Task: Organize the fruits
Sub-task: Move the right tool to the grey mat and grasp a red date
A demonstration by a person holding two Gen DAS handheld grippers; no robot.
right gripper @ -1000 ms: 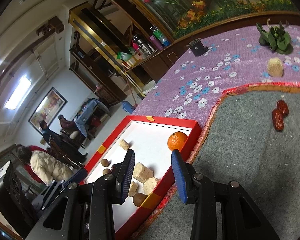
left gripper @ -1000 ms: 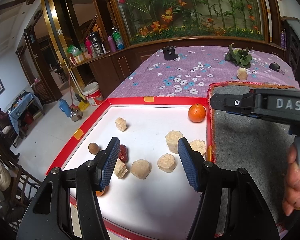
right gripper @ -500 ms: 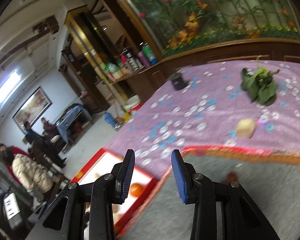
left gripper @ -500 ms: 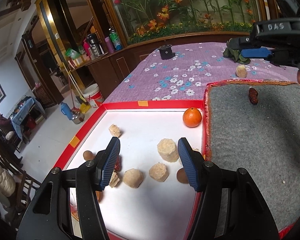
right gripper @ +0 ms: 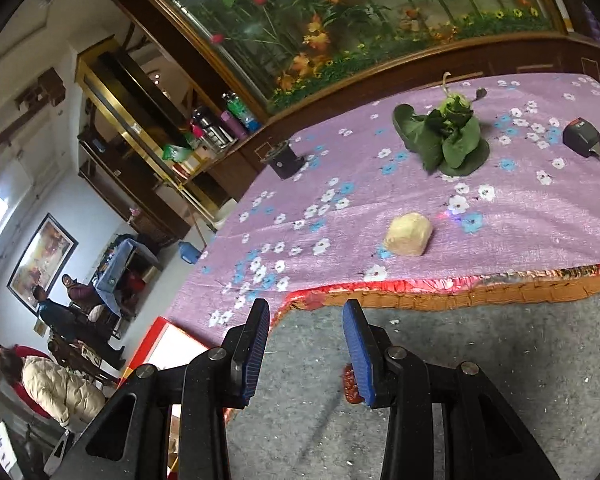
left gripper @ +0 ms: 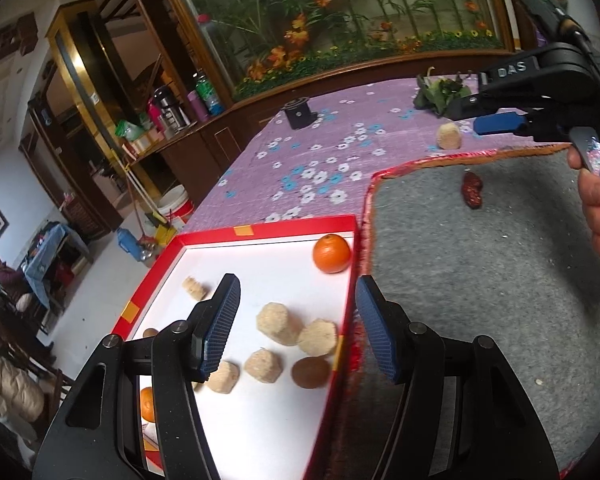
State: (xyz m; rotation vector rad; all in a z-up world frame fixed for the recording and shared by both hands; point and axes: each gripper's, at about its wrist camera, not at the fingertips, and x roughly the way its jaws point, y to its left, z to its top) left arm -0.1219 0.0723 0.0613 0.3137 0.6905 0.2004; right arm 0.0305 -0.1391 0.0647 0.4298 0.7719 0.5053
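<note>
Right gripper (right gripper: 305, 350) hangs over the grey felt mat (right gripper: 500, 344), its two blue pads apart and nothing between them. A red date (right gripper: 350, 384) lies on the mat almost under it, just beside the right pad and partly hidden behind that pad, so I cannot tell exactly how its long axis runs in this view. In the left wrist view the same date (left gripper: 472, 194) lies on the far part of the mat, with its long axis going from far to near, and the right gripper (left gripper: 500, 122) is close above it. I judge the right hand is clearly the nearer one for this fruit.

Left gripper (left gripper: 296, 320) is also apart and empty, held over the right edge of the red tray (left gripper: 260, 229). In the tray are an orange (left gripper: 331, 253), several pale cut pieces (left gripper: 278, 322) and a brown round fruit (left gripper: 311, 372).

One more pale piece (right gripper: 408, 234) lies beyond the mat on the purple flowered cloth of the desk (right gripper: 320, 184), near a bunch of green leaves (right gripper: 446, 140). Behind the desk stands a large glass case with artificial flowers (right gripper: 340, 20).
</note>
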